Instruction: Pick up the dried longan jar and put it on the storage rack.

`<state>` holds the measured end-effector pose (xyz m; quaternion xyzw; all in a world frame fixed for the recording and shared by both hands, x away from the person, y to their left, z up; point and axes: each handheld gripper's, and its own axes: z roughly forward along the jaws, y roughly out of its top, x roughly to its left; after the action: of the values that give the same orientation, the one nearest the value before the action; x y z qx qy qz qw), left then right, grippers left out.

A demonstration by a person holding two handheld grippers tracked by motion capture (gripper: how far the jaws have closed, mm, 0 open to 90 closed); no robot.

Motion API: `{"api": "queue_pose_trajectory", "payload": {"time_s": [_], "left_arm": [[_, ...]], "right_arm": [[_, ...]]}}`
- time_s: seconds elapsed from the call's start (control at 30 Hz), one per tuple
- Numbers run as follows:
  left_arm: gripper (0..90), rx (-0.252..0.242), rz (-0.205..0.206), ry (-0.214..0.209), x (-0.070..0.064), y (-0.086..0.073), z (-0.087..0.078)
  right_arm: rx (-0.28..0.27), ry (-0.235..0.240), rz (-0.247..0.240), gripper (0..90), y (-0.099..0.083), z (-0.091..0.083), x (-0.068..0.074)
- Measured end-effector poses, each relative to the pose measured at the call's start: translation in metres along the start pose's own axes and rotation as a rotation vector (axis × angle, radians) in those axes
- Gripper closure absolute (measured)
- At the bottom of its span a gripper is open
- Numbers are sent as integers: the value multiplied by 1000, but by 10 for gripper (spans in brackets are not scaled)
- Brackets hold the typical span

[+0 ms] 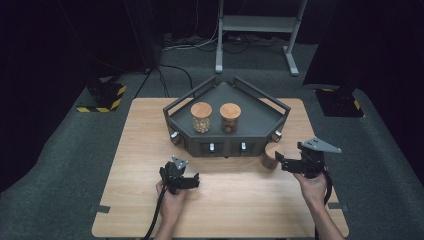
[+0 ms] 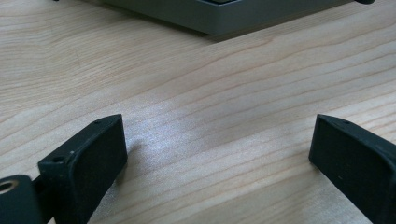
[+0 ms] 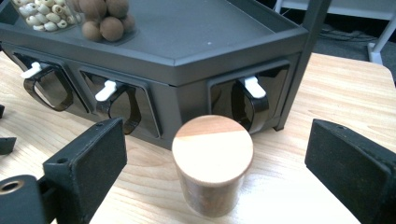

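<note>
A dark grey angular rack [image 1: 227, 131] stands at the back middle of the wooden table [image 1: 135, 150]. On its top sit two wooden-lidded jars, one of pale beads [image 1: 201, 117] and one of brown balls [image 1: 230, 117]. A third wooden-lidded jar [image 1: 271, 157] stands on the table by the rack's right front corner. My right gripper [image 1: 280, 162] is open, and the jar [image 3: 212, 158] is just ahead between its spread jaws, untouched. My left gripper [image 1: 194, 181] is open over bare wood in front of the rack [image 2: 224, 14], holding nothing.
The rack's front has dark drawers with white latches [image 3: 254, 86] [image 3: 106, 89] [image 3: 31, 70]. Bare table lies between the two hands. Beyond the table are grey carpet, a metal stand's legs [image 1: 255, 30] and yellow-black striped bases [image 1: 105, 97].
</note>
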<state>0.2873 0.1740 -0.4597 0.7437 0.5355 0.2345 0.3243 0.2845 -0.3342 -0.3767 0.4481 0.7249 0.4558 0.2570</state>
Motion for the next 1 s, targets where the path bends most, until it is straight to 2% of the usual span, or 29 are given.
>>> {"api": "queue_pose_trajectory", "payload": {"time_s": [0.3,0.5,0.73,1.0], "left_arm": [[41,0,1,0,0,0,0],[41,2,3,-1,0,0,0],[41,2,4,-1,0,0,0],[41,2,4,-1,0,0,0]], "right_arm": [[13,-19,28,50,-20,2,-1],[24,-25,85,53,-47,6,-3],[65,-61,87,57,-66,13,0],[135,-89,58,57,-77,24,3]]}}
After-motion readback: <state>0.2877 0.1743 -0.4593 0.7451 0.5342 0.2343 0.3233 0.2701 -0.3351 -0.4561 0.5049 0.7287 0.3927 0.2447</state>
